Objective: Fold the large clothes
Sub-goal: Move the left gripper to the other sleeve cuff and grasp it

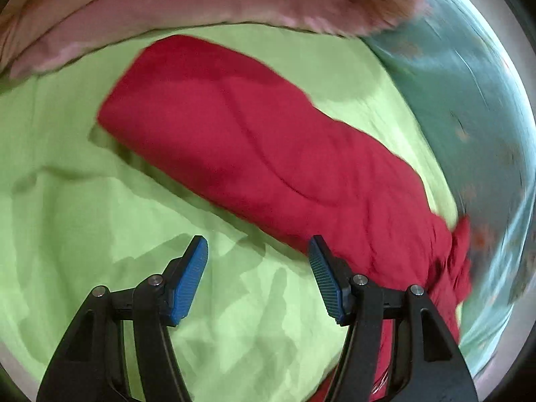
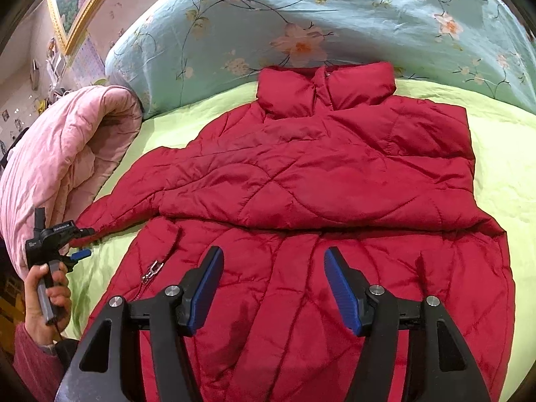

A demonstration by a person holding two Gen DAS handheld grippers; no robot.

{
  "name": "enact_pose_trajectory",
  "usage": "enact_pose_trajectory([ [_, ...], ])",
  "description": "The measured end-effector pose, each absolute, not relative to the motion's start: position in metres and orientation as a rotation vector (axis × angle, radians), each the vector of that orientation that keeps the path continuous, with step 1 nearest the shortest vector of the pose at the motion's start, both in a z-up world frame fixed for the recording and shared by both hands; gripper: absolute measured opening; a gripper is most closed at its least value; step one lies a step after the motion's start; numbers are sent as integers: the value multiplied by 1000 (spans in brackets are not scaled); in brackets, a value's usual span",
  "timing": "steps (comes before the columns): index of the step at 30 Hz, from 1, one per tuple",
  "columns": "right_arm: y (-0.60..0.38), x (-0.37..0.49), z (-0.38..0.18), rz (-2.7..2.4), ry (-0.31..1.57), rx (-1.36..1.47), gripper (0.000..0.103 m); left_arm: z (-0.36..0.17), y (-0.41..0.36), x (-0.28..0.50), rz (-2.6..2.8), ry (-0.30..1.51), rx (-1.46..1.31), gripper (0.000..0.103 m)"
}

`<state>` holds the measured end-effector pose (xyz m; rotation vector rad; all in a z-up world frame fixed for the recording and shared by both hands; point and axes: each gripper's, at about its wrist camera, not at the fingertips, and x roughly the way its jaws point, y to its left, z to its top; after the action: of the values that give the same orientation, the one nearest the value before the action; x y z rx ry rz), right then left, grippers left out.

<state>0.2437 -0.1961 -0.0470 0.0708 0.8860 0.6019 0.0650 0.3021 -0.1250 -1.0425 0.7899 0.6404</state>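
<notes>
A red puffer jacket [image 2: 335, 181] lies flat on the lime-green sheet [image 2: 502, 154], collar at the far end. One sleeve [image 2: 187, 184] is folded across its chest, and the cuff reaches out to the left. My right gripper [image 2: 273, 254] hovers open over the jacket's lower front with nothing between its blue pads [image 2: 207, 284]. A hand [image 2: 47, 305] holds my left gripper [image 2: 82, 243] right by that cuff. In the left wrist view the left gripper [image 1: 256, 248] stands open over bare sheet [image 1: 100, 217]. The red sleeve [image 1: 251, 140] runs diagonally just past its right finger.
A rolled pink quilt [image 2: 63, 164] lies along the left edge of the bed, close to the left gripper. A light blue floral duvet [image 2: 301, 26] is piled behind the collar. A metal zipper pull [image 2: 152, 269] lies on the jacket's lower left. A framed picture [image 2: 77, 3] hangs on the wall.
</notes>
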Motion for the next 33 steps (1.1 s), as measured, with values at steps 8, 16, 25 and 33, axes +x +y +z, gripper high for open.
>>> enact_pose_trajectory([
  [8, -197, 285, -50, 572, 894, 105, 65, -144, 330, 66, 634, 706, -1174, 61],
  [16, -193, 304, -58, 572, 909, 128, 65, -141, 332, 85, 637, 665, -1175, 63],
  [25, -200, 318, -66, 549, 916, 143, 65, -130, 325, 109, 570, 638, -1109, 16],
  [33, -209, 319, -67, 540, 910, 156, 65, -73, 287, 125, 514, 597, -849, 9],
])
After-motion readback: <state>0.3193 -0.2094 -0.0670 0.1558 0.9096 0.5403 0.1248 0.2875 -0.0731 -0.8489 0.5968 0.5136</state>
